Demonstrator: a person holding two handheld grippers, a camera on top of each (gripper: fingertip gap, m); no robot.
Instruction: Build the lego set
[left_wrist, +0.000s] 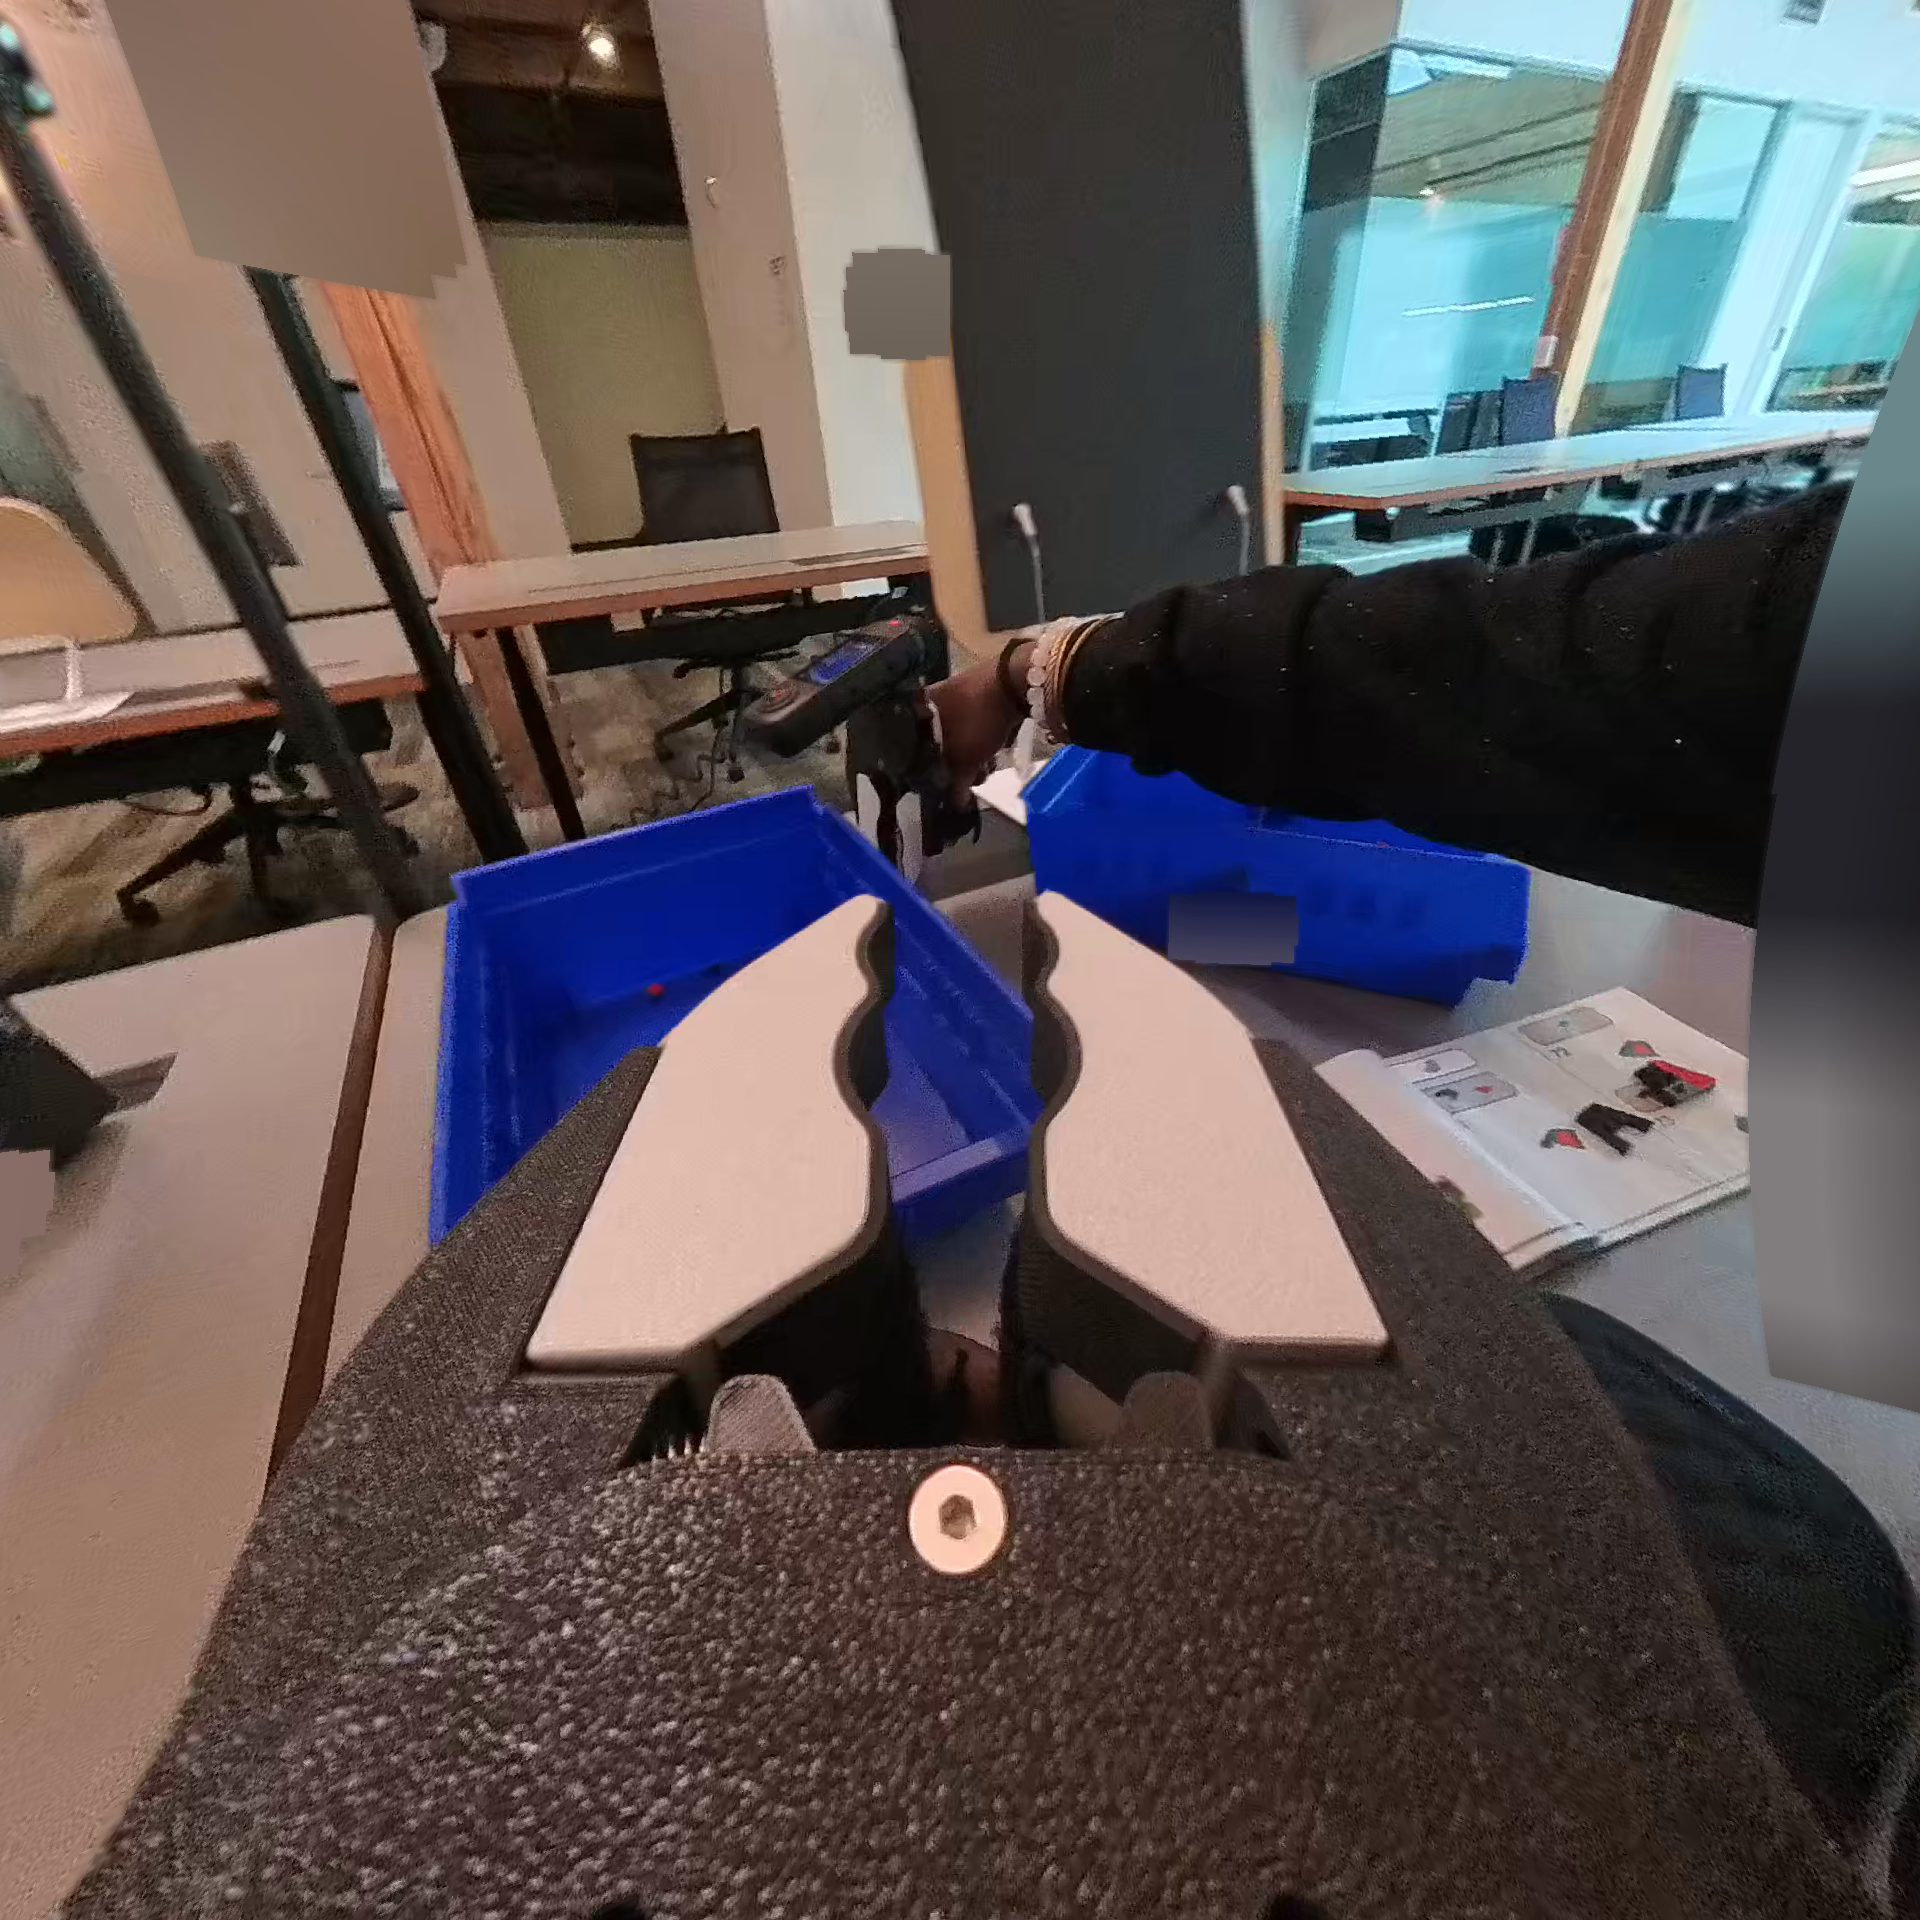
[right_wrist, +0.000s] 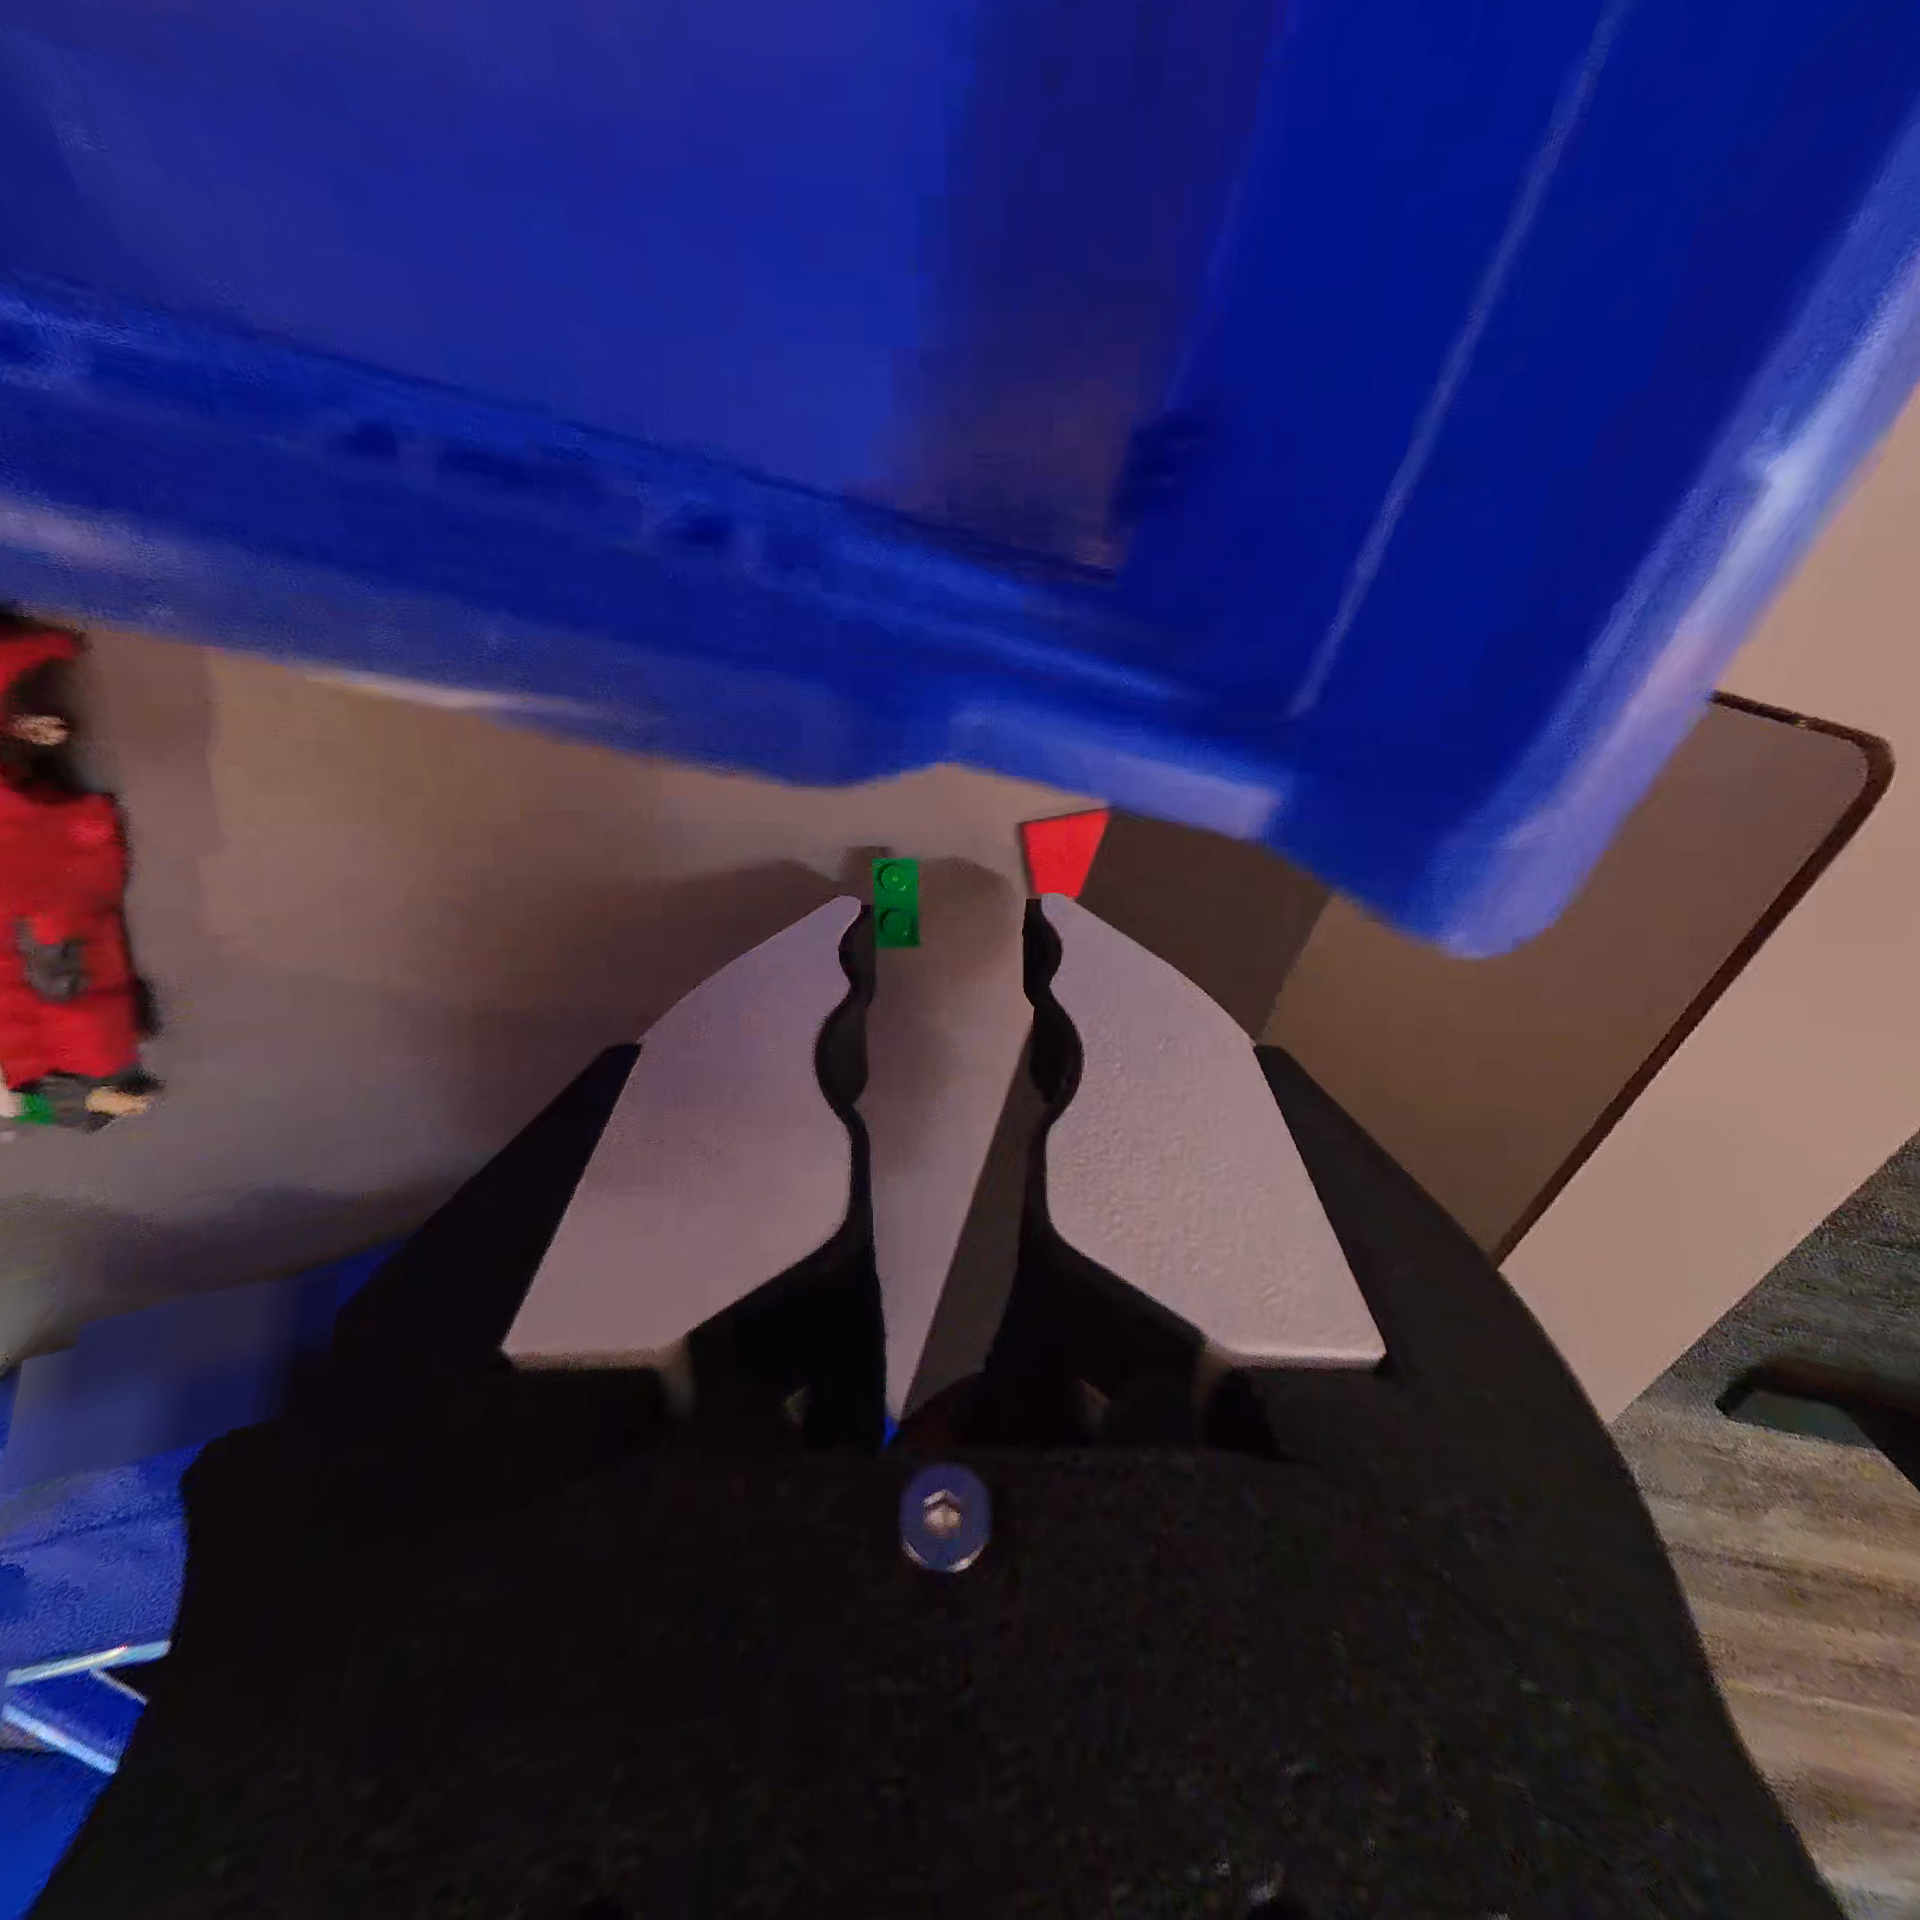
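We hold the left gripper (left_wrist: 958, 914) above the near edge of the table (left_wrist: 187, 1195), its jaws narrowly apart w/ nothing between them. Just beyond its tips stands a blue bin (left_wrist: 665, 935); a tiny red bit (left_wrist: 655, 990) lies inside near the far wall. A second bin (left_wrist: 1278, 883) stands to the right, and nearer on the right lies an open booklet (left_wrist: 1538, 1122) w/ build steps. Far between the two bins, our right hand (left_wrist: 966, 727) in a black sleeve (left_wrist: 1455, 707) points the right gripper (right_wrist: 943, 906) down to the table. In the right wrist view this gripper is also narrowly open and grips nothing. A green plate (right_wrist: 896, 902) w/ two studs lies on the table just at the left tip, and a red wedge (right_wrist: 1062, 852) just beyond the right tip, beside the edge of a bin (right_wrist: 935, 364). At the far left of that view stands a red and black model (right_wrist: 62, 883), blurred.
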